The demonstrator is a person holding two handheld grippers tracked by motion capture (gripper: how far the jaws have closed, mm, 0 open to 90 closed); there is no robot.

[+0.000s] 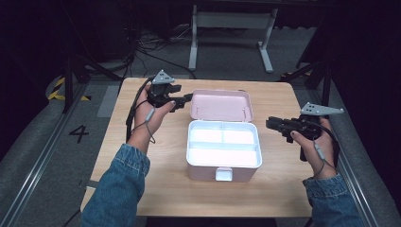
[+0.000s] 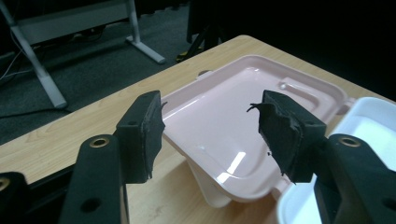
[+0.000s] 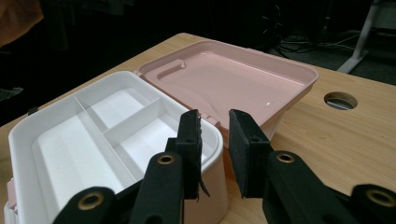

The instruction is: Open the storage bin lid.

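at mid surface [image 1: 142, 161], pink box [image 1: 222, 165] with lid [image 1: 221, 105] thrown back flat behind it, white tray [image 1: 223, 143] inside split into three compartments. left of the lid, left hand-held gripper [image 1: 185, 99], jaws wide apart, nothing between them, tips just beside the lid's left edge, apart from it. right of the box, right hand-held gripper [image 1: 270, 124], jaws parted by a narrow gap, holding nothing, aimed at the box's right wall, near but not touching.
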